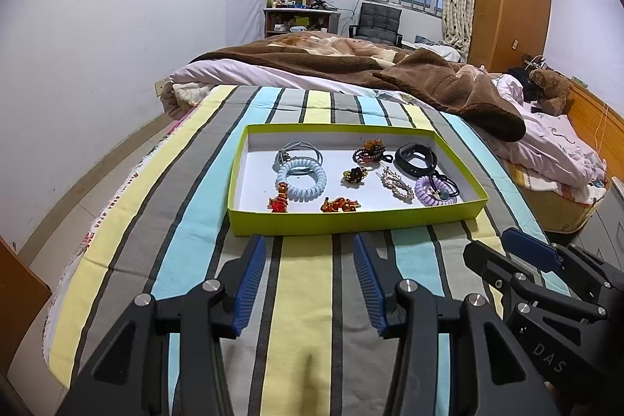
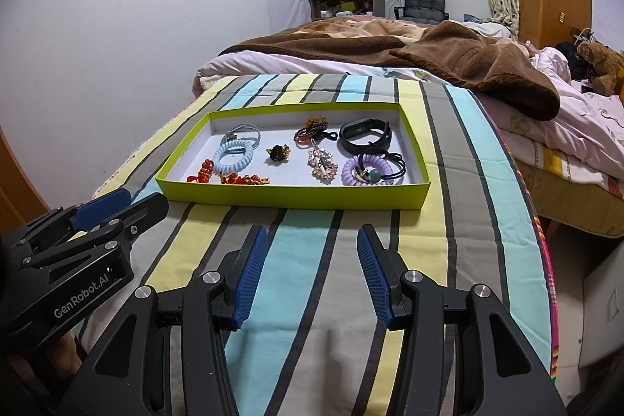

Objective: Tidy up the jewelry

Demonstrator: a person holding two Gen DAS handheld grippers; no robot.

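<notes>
A lime-green shallow box (image 1: 351,220) (image 2: 292,197) lies on the striped cloth. Inside it are a light-blue spiral hair tie (image 1: 300,180) (image 2: 233,156), a purple spiral hair tie (image 1: 431,190) (image 2: 362,171), a black wristband (image 1: 415,155) (image 2: 364,135), a rhinestone hair clip (image 1: 397,184) (image 2: 323,162), red charms (image 1: 339,204) (image 2: 243,179), a dark brooch (image 1: 354,176) (image 2: 277,153) and a beaded bracelet (image 1: 368,153) (image 2: 310,131). My left gripper (image 1: 310,248) (image 2: 117,205) is open and empty, short of the box's near wall. My right gripper (image 2: 312,238) (image 1: 503,244) is open and empty beside it.
The striped cloth (image 1: 304,299) covers a raised surface whose edges drop off left and right. Behind it lies a bed with a brown blanket (image 1: 390,69) and pink bedding (image 1: 553,143). A teddy bear (image 1: 552,90) and a wooden wardrobe (image 1: 511,2) are at far right.
</notes>
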